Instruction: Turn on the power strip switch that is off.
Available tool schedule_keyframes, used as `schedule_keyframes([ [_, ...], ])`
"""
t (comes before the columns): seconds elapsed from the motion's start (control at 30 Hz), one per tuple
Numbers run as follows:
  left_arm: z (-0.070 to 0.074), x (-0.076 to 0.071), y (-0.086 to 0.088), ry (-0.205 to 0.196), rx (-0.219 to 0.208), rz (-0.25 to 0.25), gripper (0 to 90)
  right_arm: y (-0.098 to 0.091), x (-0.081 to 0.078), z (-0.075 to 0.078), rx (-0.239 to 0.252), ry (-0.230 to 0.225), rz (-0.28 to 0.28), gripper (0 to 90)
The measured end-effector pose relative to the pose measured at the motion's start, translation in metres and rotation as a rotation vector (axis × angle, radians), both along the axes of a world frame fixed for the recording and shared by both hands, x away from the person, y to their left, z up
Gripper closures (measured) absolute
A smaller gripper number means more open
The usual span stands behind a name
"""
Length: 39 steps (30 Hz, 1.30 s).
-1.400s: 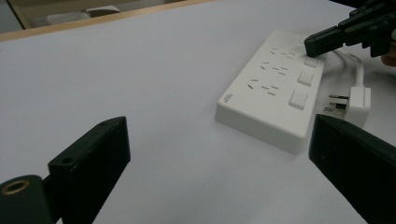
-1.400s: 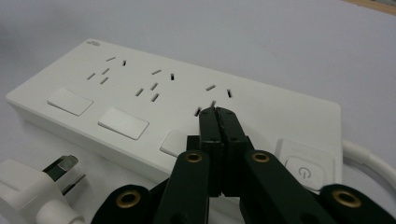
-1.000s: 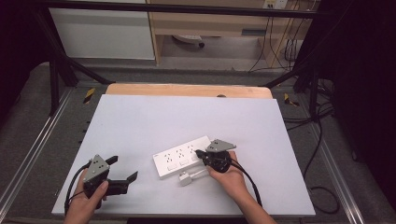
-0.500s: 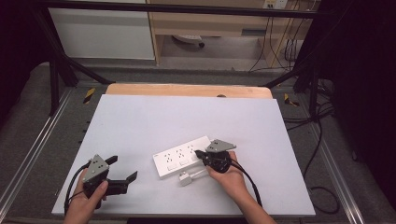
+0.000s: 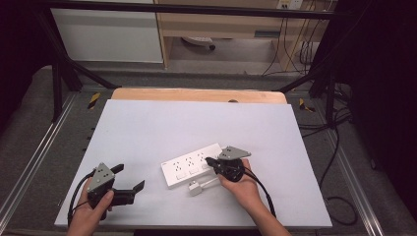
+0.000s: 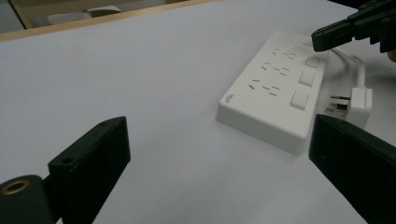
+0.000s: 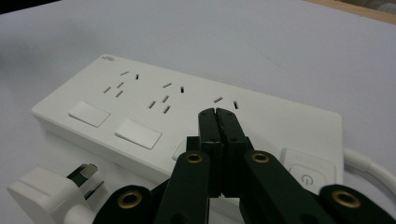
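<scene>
Left gripper [image 5: 129, 179] at lower left of the high view, held in the person's left hand [image 5: 91, 209], lying low over the white table [image 5: 147, 128]. Jaws wide apart, nothing between them. In the left gripper view the two black jaws stand at the bottom corners with bare tabletop in the gap.

Centre, slightly low in the high view: white power strip [image 5: 192, 164] lying flat, angled up toward the right. Three socket groups along its top, with rocker switches beside them. Its white plug [image 5: 195, 188] lies on the table just beside the strip's near edge, prongs showing, the cable [image 5: 211, 183] running off toward the right hand [image 5: 241, 189].

Right gripper [image 5: 210, 161] right of centre, tips over the strip's right-hand end. In the right gripper view its jaws [image 7: 217, 114] are pressed together, holding nothing, tips above the third socket group, near a round power button; whether they touch the strip is not clear.
</scene>
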<state>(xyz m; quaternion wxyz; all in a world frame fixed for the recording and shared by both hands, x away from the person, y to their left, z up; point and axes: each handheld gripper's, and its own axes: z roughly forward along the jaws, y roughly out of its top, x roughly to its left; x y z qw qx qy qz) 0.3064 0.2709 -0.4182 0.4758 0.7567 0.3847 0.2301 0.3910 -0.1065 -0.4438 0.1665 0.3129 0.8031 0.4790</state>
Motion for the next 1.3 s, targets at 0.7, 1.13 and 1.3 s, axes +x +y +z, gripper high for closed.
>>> schedule_keyframes([
  [0.7, 0.000, 0.000, 0.000, 0.000, 0.000, 0.001, 5.5, -0.012, -0.009, 0.034, 0.101, -0.037, -0.008, 59.6],
  [1.13, 0.000, 0.000, 0.001, 0.001, -0.001, 0.003, 5.5, -0.014, -0.008, 0.043, 0.117, -0.047, -0.013, 26.4],
  [1.3, 0.000, 0.000, 0.001, 0.001, -0.003, 0.009, 5.4, -0.016, -0.009, 0.046, 0.119, -0.053, -0.030, 13.8],
])
